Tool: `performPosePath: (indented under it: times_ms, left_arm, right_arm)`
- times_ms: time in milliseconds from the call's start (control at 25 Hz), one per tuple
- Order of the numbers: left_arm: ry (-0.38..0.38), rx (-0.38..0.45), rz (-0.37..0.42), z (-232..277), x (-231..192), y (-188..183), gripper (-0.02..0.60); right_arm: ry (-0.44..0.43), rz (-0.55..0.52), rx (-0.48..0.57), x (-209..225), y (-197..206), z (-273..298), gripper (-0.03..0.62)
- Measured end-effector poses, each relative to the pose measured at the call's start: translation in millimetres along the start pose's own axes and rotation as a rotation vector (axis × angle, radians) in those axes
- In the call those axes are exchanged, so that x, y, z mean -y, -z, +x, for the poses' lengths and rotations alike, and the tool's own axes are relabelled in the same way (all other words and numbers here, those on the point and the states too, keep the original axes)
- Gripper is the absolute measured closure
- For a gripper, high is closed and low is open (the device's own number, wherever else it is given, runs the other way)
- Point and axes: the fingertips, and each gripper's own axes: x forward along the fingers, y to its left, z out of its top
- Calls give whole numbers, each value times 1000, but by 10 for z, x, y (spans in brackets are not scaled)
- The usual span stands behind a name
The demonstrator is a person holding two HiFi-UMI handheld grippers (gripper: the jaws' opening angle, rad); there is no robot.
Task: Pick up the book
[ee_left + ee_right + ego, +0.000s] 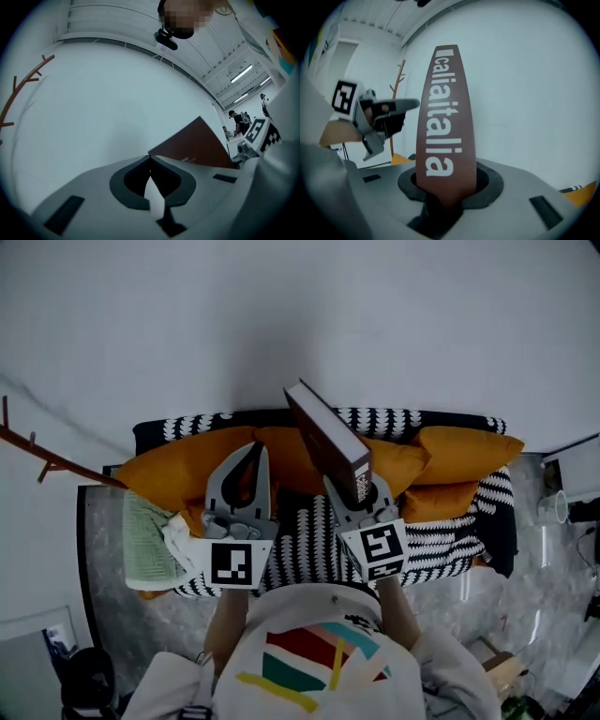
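Note:
The book (326,439) is dark red with white page edges. It is lifted clear of the sofa and tilts up and away toward the wall. My right gripper (362,489) is shut on its near end. In the right gripper view the spine (446,117) with white lettering stands upright between the jaws of that gripper (446,190). My left gripper (254,454) hovers beside it on the left, jaws shut with nothing between them. In the left gripper view its tips (150,158) meet, and the book's cover (197,146) shows just beyond them.
Below lies a sofa with a black-and-white patterned cover (450,549) and orange cushions (461,451). A green and white cloth (155,540) lies at its left end. A brown coat rack (37,457) stands by the white wall on the left. A grey marble floor (544,596) surrounds the sofa.

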Motion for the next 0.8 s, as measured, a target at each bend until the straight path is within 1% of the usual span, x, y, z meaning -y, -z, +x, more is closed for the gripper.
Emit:
performPosePath:
  times_ms: [80, 160, 240, 320, 400, 480, 560, 800]
  left_arm:
    - [0, 15, 11, 14, 26, -63, 584]
    - [-1, 16, 15, 4, 52, -77, 584]
    - [-2, 4, 24, -28, 50, -71, 584]
    - [-7, 13, 35, -66, 36, -116, 584]
    - [-15, 39, 40, -117, 45, -190, 584]
    - [-24, 53, 35, -177, 71, -239, 584]
    - [-29, 60, 30, -238, 106, -270, 584]
    - [-25, 74, 49, -338, 199, -350, 584]
  right_arm:
    - [9, 55, 118, 80, -297, -154, 441]
    - [12, 111, 203, 141, -485, -317, 441]
    - [3, 141, 287, 156, -656, -466, 441]
    - [1, 149, 353, 142, -794, -611, 441]
    - [3, 148, 383, 112, -860, -742, 441]
    - [-3, 146, 391, 65, -866, -823, 441]
    - [-10, 144, 387, 14, -831, -857, 441]
    - [-37, 179, 377, -77, -776, -905, 441]
